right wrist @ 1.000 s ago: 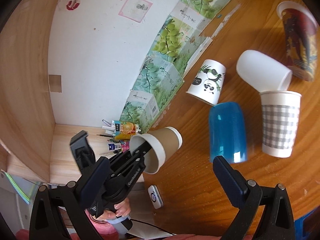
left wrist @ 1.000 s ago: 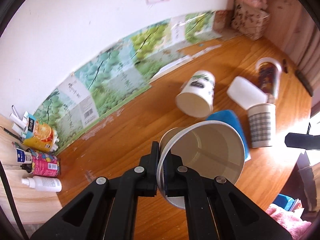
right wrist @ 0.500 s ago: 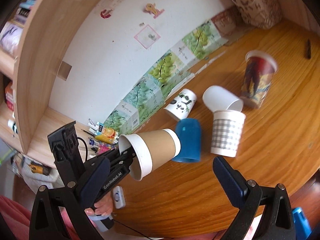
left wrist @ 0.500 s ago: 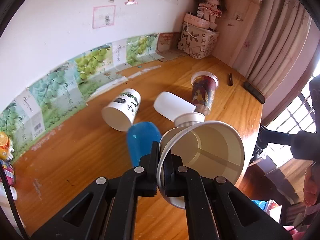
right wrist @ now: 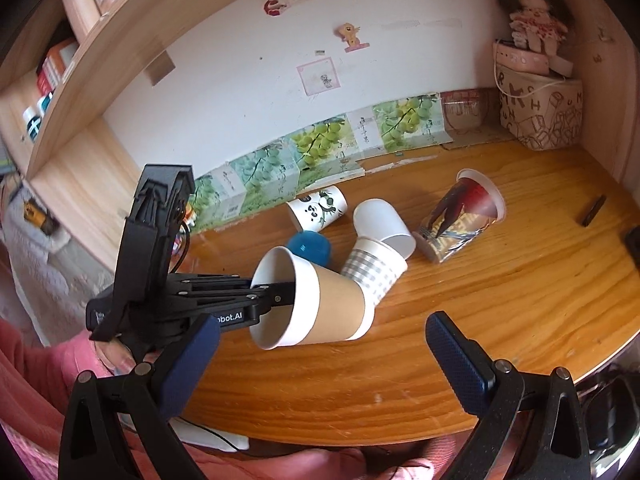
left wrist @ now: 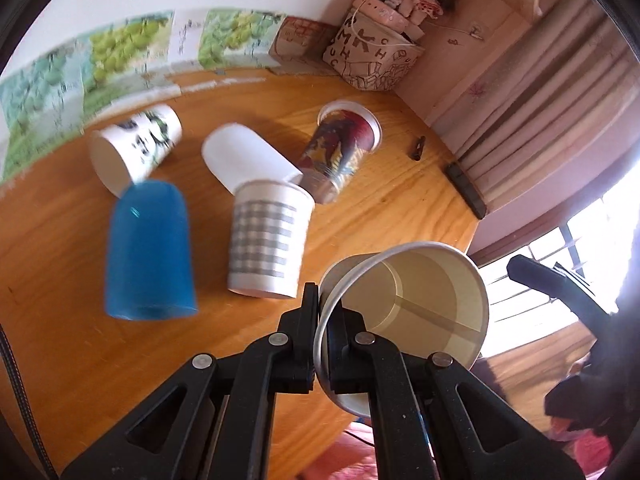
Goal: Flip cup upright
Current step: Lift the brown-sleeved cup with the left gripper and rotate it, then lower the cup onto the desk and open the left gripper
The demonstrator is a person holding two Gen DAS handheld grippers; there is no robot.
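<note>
My left gripper [left wrist: 323, 312] is shut on the rim of a brown paper cup with white bands [left wrist: 416, 320]. It holds the cup lying sideways in the air above the wooden table [right wrist: 500, 304], its mouth toward the camera. The right wrist view shows the same cup [right wrist: 316, 300] held by the left gripper [right wrist: 286, 294] over the table's front part. My right gripper [right wrist: 320, 356] is open and empty, near the front edge, below the cup.
Several cups lie behind: a blue one [left wrist: 148, 252], a grey-checked one [left wrist: 268, 240], a plain white one [left wrist: 248, 160], a panda one [left wrist: 136, 144] and a colourful one [left wrist: 340, 152]. A patterned box with a doll [right wrist: 540, 112] stands at the back right.
My left gripper has carried the brown cup to the right and forward, away from the cluster. The cup still lies sideways. The right gripper has pulled back and stays open.
</note>
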